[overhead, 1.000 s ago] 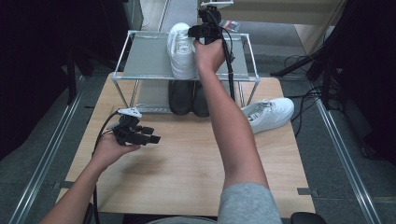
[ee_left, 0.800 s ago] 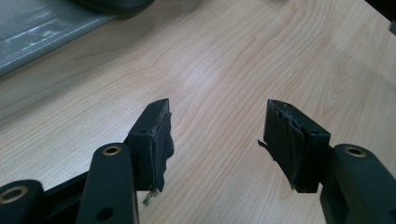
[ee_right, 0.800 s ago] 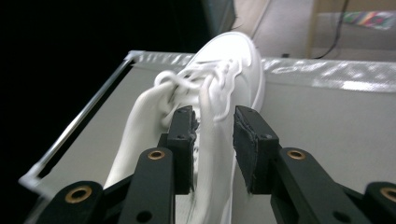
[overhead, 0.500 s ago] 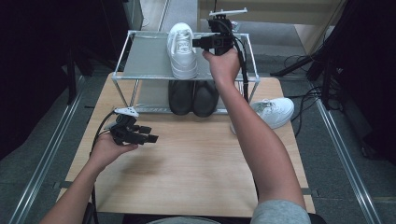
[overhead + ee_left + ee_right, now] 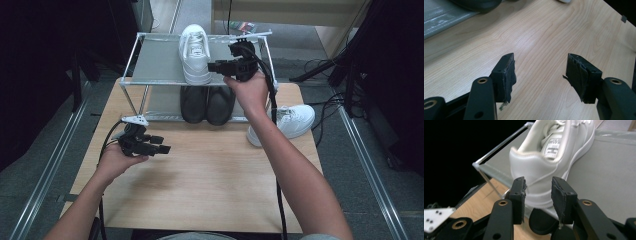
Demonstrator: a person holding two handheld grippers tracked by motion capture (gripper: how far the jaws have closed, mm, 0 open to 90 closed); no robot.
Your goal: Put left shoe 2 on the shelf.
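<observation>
My right tongs (image 5: 212, 65), jaws just parted and empty, sit beside the white sneaker (image 5: 195, 54) on the rack's top shelf (image 5: 155, 62). A careless nudge could knock it off. My left tongs (image 5: 161, 149) hang open over the table (image 5: 210, 175).

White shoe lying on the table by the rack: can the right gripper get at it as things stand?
Probably yes: the white shoe on the table lies uncovered right of the right forearm, and the right gripper carries nothing.

floor (image 5: 370, 165): grey carpet | table (image 5: 210, 190): light wood | surroundings: dark
</observation>
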